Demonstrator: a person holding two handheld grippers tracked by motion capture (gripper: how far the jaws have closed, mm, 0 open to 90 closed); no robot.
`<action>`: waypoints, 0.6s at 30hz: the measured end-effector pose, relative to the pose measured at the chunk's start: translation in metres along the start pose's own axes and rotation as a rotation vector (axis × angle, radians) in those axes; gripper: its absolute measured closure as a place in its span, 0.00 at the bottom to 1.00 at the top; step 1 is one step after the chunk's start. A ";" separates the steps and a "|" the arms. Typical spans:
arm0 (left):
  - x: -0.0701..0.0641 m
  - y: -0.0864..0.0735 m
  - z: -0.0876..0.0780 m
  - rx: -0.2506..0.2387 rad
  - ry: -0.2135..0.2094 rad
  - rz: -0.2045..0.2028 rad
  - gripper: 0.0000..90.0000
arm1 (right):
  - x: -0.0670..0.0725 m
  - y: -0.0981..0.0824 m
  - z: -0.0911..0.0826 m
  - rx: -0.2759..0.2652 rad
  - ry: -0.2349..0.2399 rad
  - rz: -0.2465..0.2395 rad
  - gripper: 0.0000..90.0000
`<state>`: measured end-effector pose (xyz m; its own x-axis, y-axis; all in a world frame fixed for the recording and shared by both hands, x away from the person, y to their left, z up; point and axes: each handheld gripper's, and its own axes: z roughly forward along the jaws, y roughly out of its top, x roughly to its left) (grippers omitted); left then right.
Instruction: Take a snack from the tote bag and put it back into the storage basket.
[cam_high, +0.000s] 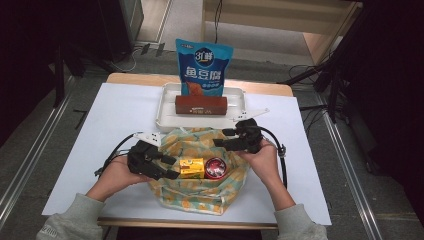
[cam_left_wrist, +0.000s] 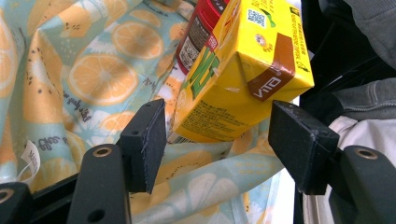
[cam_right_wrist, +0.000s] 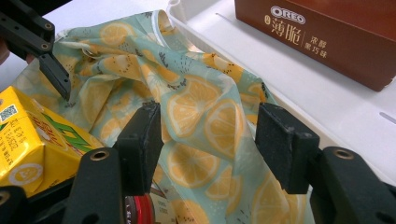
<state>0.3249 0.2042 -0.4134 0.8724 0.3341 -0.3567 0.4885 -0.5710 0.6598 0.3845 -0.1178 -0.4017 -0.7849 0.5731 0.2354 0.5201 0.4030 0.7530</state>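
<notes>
In the high view, a cloth bag (cam_high: 200, 175) with an orange-slice print lies open in the lower middle of the frame. Inside it stand a yellow drink carton (cam_high: 192, 168) and, touching its right side, a red can (cam_high: 215, 168). In the left gripper view the carton (cam_left_wrist: 243, 70) shows the brown label "VITO" on its end, a QR code near the top, and small print too fine to read. A small white tag on the cloth at the lower left of that view carries writing that I cannot read.

The left gripper (cam_high: 167, 167) is at the left side of the carton. Its jaws stand wide open, one on each side of the carton's end, and the pads do not press on it. The right gripper (cam_high: 225, 139) is over the upper right rim of the bag. Its jaws stand open over the cloth (cam_right_wrist: 205, 121) and hold nothing.

Behind the bag, in the upper middle of the frame, a white tray (cam_high: 167, 107) holds a brown box (cam_high: 201, 105); the right gripper view reads "OREO" on it (cam_right_wrist: 327, 37), with Chinese characters. A blue snack bag (cam_high: 204, 67) with white Chinese characters stands at the tray's far edge. The bag's upper rim lies just beside the tray's near edge. The white table cover (cam_high: 115, 115) is free at the left and right of the bag.
</notes>
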 end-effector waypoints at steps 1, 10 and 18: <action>-0.002 0.000 0.000 0.000 0.000 -0.001 0.41 | 0.000 0.000 0.000 -0.003 0.000 -0.003 0.47; -0.015 0.001 0.002 0.007 -0.013 0.051 0.40 | -0.002 -0.002 -0.003 -0.002 -0.009 -0.001 0.47; -0.019 0.008 0.017 0.015 0.014 0.068 0.40 | -0.002 -0.002 -0.002 -0.003 -0.013 0.003 0.47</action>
<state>0.3126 0.1806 -0.4123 0.9034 0.3042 -0.3023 0.4283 -0.6039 0.6722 0.3838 -0.1213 -0.4024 -0.7789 0.5835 0.2301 0.5216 0.3990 0.7541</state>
